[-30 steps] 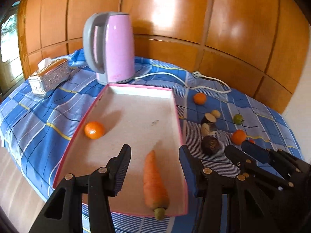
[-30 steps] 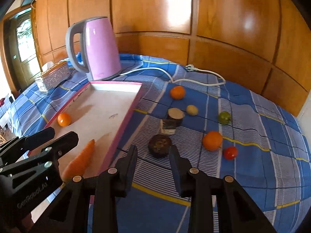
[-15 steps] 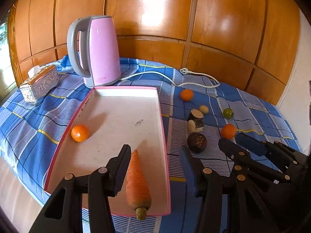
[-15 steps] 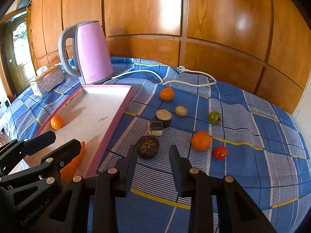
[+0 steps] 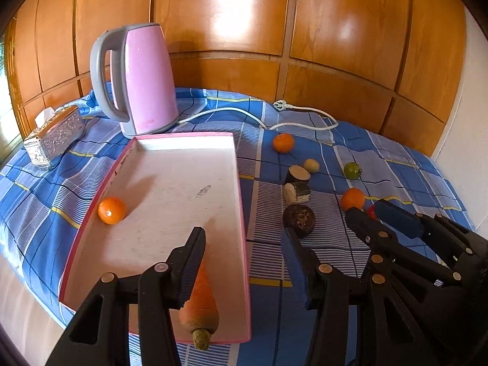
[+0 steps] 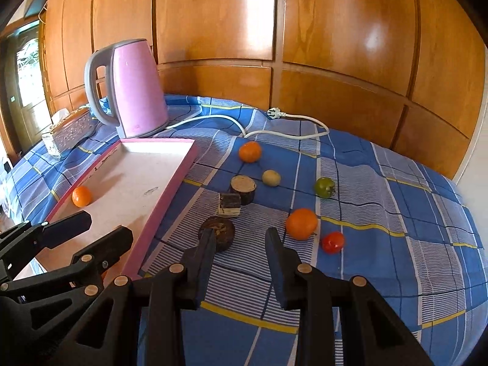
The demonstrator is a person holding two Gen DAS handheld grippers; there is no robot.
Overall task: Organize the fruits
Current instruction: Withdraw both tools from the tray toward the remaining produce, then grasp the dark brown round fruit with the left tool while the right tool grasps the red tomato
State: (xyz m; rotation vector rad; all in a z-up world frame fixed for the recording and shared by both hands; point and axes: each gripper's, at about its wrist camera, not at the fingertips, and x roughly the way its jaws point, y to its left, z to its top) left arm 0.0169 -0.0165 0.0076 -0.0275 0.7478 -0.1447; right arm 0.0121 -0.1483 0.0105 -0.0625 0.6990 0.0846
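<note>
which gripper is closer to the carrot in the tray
Left. The left gripper hangs right over the carrot in the tray; the right gripper is off to the side, over the tablecloth.

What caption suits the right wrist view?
Open right claw hovers over fruits scattered beside the pink tray.

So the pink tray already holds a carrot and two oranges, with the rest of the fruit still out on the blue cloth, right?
Not quite: the pink tray holds the carrot and only one orange, as the left wrist view shows. The rest of the fruit is still out on the blue cloth.
</note>
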